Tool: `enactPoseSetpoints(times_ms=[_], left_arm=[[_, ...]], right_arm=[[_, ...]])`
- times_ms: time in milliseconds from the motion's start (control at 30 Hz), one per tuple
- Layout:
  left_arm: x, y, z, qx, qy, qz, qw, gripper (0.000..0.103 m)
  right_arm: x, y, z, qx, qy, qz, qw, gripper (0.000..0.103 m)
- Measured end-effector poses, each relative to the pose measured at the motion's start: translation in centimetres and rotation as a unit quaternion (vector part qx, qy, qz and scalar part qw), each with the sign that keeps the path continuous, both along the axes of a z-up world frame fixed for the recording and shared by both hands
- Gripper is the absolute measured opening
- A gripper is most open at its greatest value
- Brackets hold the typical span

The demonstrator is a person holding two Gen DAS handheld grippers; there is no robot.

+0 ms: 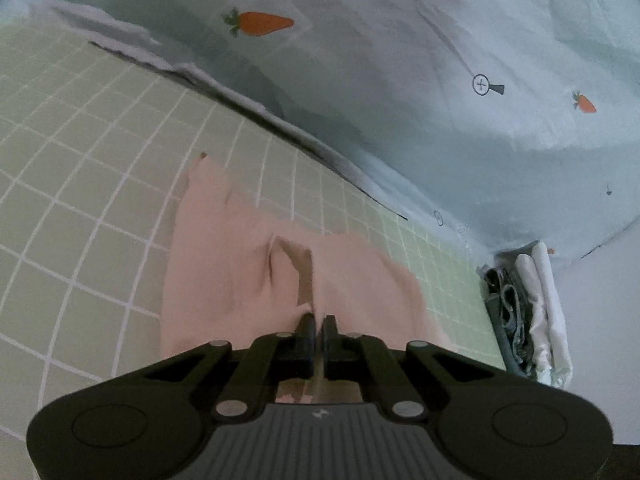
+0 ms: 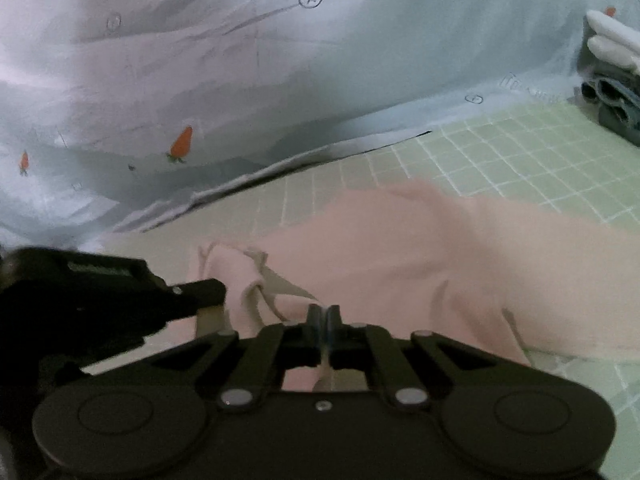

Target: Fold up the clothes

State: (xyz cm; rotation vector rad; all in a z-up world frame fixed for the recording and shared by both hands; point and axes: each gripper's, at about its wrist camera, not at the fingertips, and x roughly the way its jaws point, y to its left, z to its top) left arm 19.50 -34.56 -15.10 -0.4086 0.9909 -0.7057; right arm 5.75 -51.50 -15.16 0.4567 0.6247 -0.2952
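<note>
A pale pink garment lies rumpled on a green checked sheet. My left gripper is shut on a fold of its near edge. In the right wrist view the same pink garment spreads to the right. My right gripper is shut on its near edge too. The left gripper shows at the left of that view, its finger tip against a bunched corner of the cloth.
A pale blue quilt with carrot prints is piled along the far side of the sheet, also in the right wrist view. A stack of folded clothes, dark and white, sits at the right.
</note>
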Motion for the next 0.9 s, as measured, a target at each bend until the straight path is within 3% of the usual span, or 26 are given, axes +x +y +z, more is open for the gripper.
enactPoseSetpoints(times_ms=[133,200,233,300,500,533,567,600,633,767,833,900], left_arm=[[0.1,0.4,0.7,-0.003,-0.016,-0.002,0.9999,0.006],[0.3,0.4,0.7,-0.012,-0.014,-0.005,0.9998,0.014],[0.5,0.2,0.7,-0.014,-0.012,-0.008,0.9998,0.016],[0.8,-0.2,0.7,-0.010,-0.014,-0.013,0.9998,0.017],[1.0,-2.1,-0.1,0.019,-0.021,-0.048,0.9984,0.014],[0.9,-2.1,-0.1,0.018,-0.025,-0.048,0.9984,0.014],[0.8,-2.1,-0.1,0.016,-0.029,-0.046,0.9984,0.000],[0.8,-2.1,-0.1,0.015,-0.033,-0.045,0.9983,0.001],[0.8,-1.8,0.0,0.008,-0.037,-0.039,0.9985,0.001],[1.0,0.0,0.9,-0.023,-0.055,0.004,0.9982,0.001],[1.8,0.4,0.2,-0.019,-0.040,0.021,0.9988,0.001],[2.3,-0.1,-0.8,0.012,-0.035,0.029,0.9989,0.001]], right_arm=[[-0.2,-0.3,-0.2,0.014,0.012,-0.003,1.000,0.004],[-0.3,-0.3,-0.4,0.022,0.017,-0.009,1.000,0.015],[-0.4,-0.3,-0.5,0.027,0.019,-0.014,0.999,0.018],[-0.5,-0.3,-0.7,0.038,0.022,-0.023,0.999,0.033],[0.3,-0.3,-1.4,0.055,0.039,-0.025,0.997,0.040],[0.3,-0.3,-1.5,0.059,0.038,-0.023,0.997,0.039],[0.3,-0.3,-1.6,0.064,0.037,-0.021,0.997,0.030],[0.4,-0.4,-1.8,0.069,0.036,-0.018,0.997,0.009],[0.4,-0.4,-1.9,0.073,0.034,-0.016,0.997,0.003],[-0.8,-0.7,-0.8,0.049,-0.003,-0.043,0.998,0.002],[-0.9,-1.2,-0.6,0.040,-0.009,-0.045,0.998,0.002],[-0.3,-1.3,-0.8,0.026,0.000,-0.030,0.999,0.002]])
